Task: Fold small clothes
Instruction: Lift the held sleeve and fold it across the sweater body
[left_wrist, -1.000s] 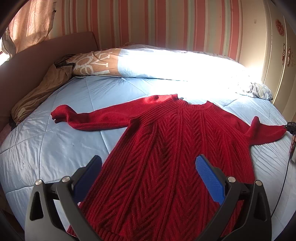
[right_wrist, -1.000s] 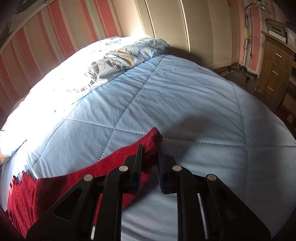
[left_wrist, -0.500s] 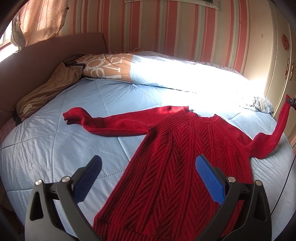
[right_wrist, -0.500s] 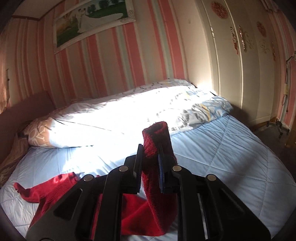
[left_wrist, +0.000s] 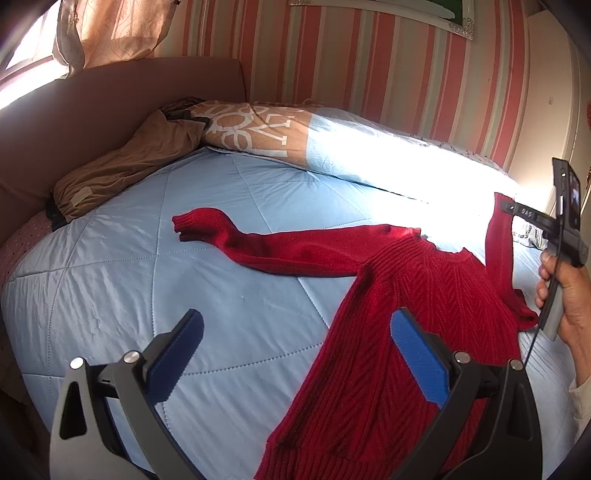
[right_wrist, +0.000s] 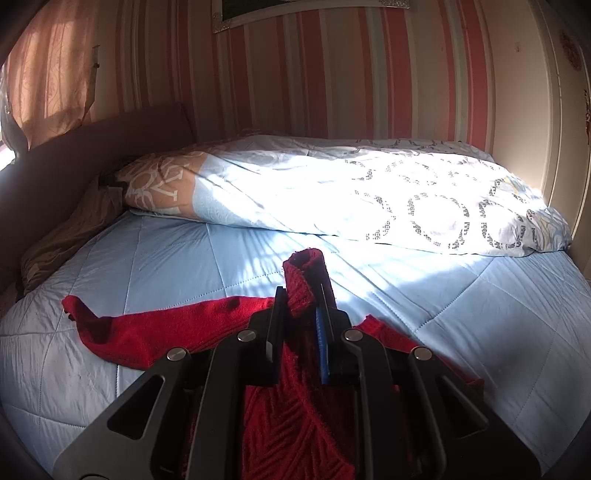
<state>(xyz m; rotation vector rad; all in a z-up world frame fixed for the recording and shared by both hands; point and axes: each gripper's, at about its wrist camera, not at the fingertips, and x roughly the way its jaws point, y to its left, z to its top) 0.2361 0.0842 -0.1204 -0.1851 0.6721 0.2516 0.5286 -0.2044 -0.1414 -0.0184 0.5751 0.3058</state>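
Observation:
A red knit sweater (left_wrist: 406, 317) lies face up on the blue quilted bed (left_wrist: 184, 288). Its left sleeve (left_wrist: 266, 247) stretches flat toward the bed's left side. My left gripper (left_wrist: 295, 343) is open and empty, hovering above the sweater's lower left edge. My right gripper (right_wrist: 301, 306) is shut on the right sleeve's cuff (right_wrist: 304, 273) and holds it lifted above the sweater body (right_wrist: 291, 424). In the left wrist view the raised right sleeve (left_wrist: 498, 243) hangs from the right gripper (left_wrist: 508, 208), with the person's hand (left_wrist: 565, 295) behind it.
A long patterned pillow (right_wrist: 369, 192) lies across the head of the bed. A brown garment (left_wrist: 122, 166) is bunched at the back left by the headboard (left_wrist: 110, 99). A striped wall and a wardrobe (right_wrist: 569, 110) stand beyond.
My right gripper has lifted the right sleeve off the bed and carried it inward over the sweater body. My left gripper has stayed open while its view swung left.

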